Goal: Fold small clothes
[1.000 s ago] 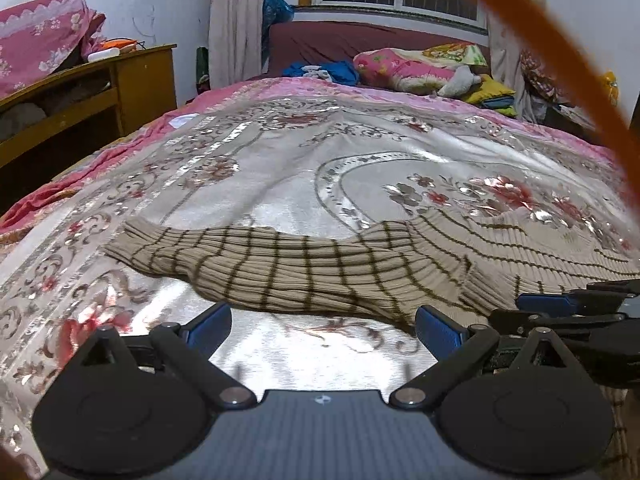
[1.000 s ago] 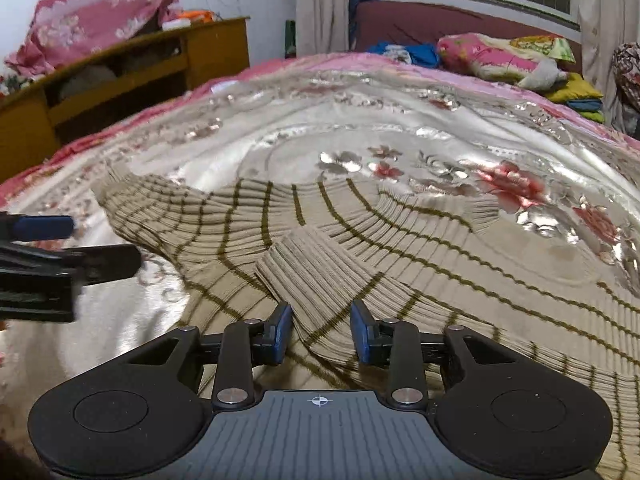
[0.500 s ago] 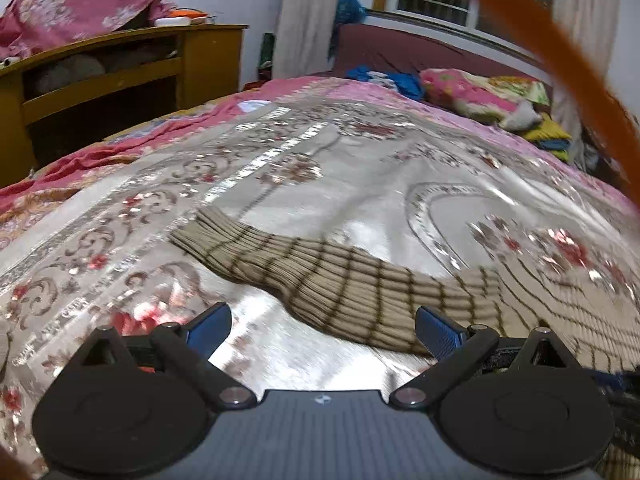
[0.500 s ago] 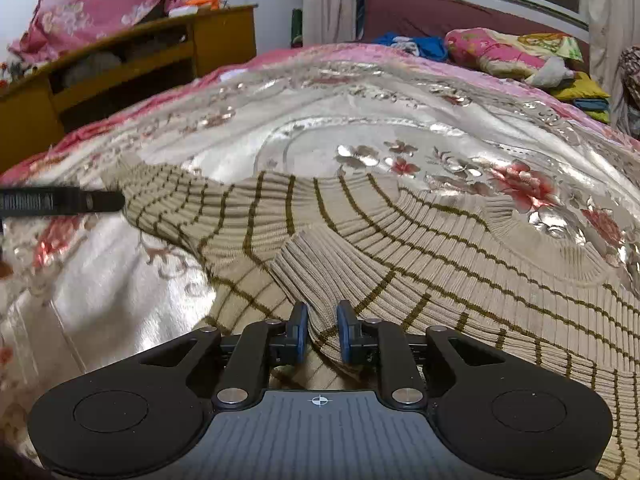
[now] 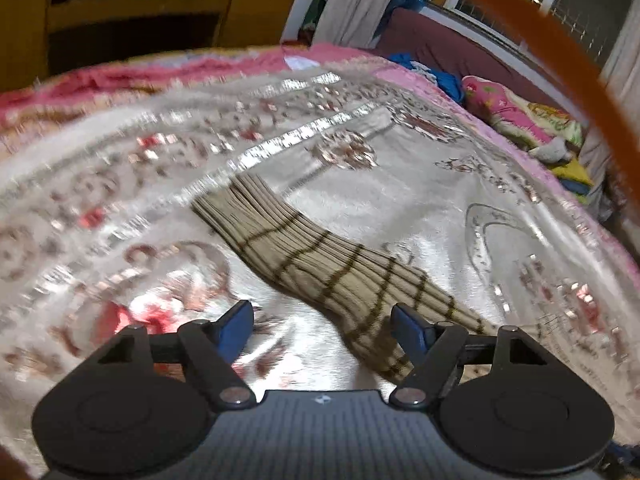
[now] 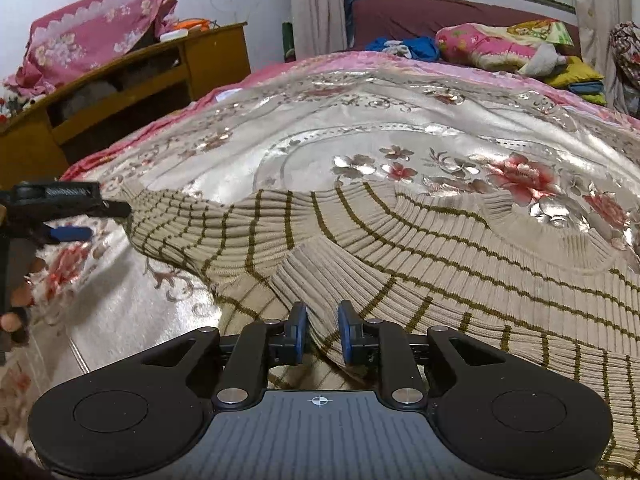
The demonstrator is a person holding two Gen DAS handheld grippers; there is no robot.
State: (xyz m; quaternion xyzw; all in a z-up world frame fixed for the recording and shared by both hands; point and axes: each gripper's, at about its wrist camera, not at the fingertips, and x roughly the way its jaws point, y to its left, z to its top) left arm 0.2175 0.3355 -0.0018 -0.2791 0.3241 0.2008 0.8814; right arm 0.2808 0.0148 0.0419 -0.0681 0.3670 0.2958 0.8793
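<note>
A beige ribbed sweater (image 6: 440,248) with thin brown stripes lies spread on the flowered bedspread (image 6: 320,128). My right gripper (image 6: 322,328) is shut on a raised fold of the sweater near its lower edge, and the knit bunches between the blue pads. The left sleeve (image 5: 320,256) runs slantwise away from my left gripper (image 5: 320,312). Those jaws are closing but still stand wide: the sleeve passes between them close to the right finger and no pad presses on it. In the right wrist view the left gripper (image 6: 100,222) sits at the sleeve's cuff end.
A wooden cabinet (image 6: 140,92) stands beyond the bed's left side. Pillows and clothes (image 6: 500,44) are piled at the far end by the window. An orange cable (image 5: 560,40) crosses the top right of the left wrist view. A person's hand (image 6: 16,300) shows at the left edge.
The left gripper has slid left along the sleeve toward its cuff, rolled, and its jaws have narrowed. The right gripper's jaws closed onto the sweater fold and stayed put.
</note>
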